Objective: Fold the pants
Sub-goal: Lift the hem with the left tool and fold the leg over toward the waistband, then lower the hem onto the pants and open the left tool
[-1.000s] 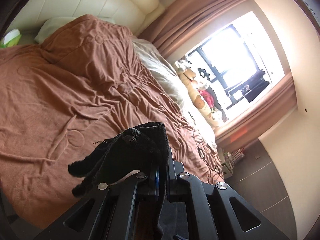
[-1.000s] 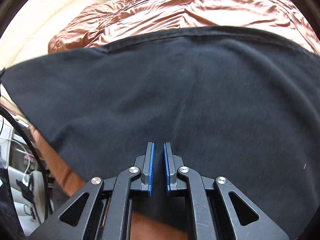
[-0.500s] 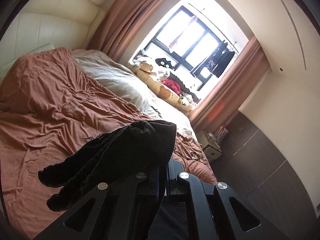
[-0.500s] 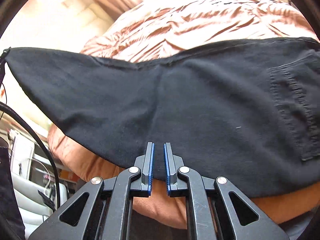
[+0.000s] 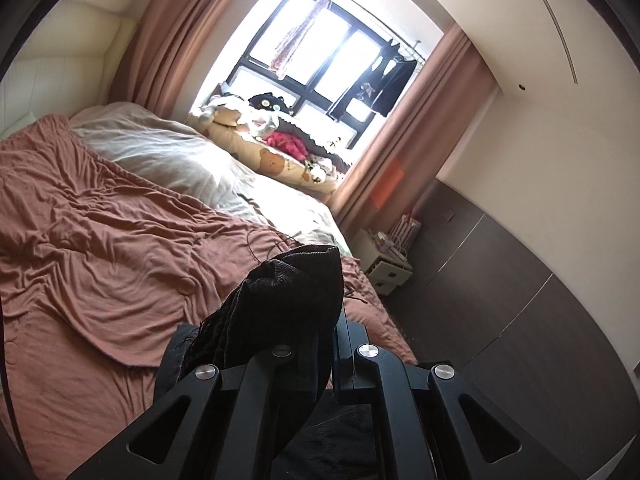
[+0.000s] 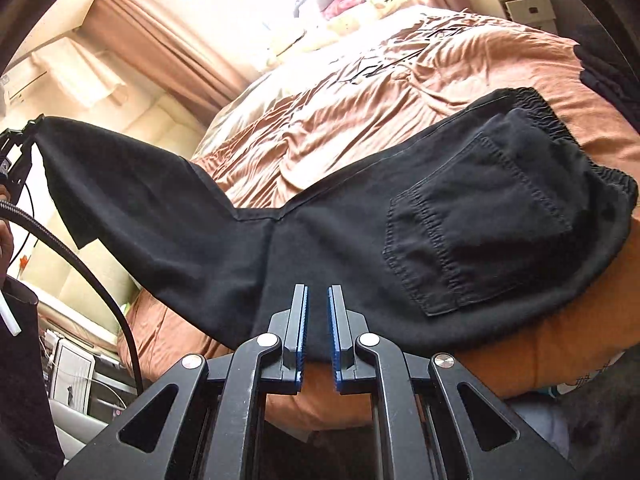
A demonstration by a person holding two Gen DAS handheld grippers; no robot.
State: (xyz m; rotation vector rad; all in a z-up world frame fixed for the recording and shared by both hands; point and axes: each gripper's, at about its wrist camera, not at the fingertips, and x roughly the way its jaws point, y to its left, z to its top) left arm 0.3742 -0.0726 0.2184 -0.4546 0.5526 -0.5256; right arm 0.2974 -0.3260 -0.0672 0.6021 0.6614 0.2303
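Black pants [image 6: 400, 220] lie on the brown bedspread [image 6: 360, 100], waistband and back pocket [image 6: 472, 232] to the right. Their leg end rises to the upper left, where my left gripper [image 6: 16, 156] holds it in the air. In the left wrist view the left gripper [image 5: 334, 320] is shut on the bunched black hem [image 5: 288, 296], which drapes over its left finger. My right gripper [image 6: 317, 320] hovers at the near edge of the pants by the crotch seam, its blue pads a narrow gap apart and empty.
The bed [image 5: 100, 260] fills the left wrist view, with a pale blanket [image 5: 168, 156] and stuffed toys [image 5: 260, 120] by the window. A white bedside unit [image 5: 384, 264] stands beside a dark wall panel. A black cable [image 6: 92, 272] hangs at the left.
My left gripper has lifted and swung the pants hem up toward the window side. My right gripper has drawn back, so the pocket and waistband have come into view.
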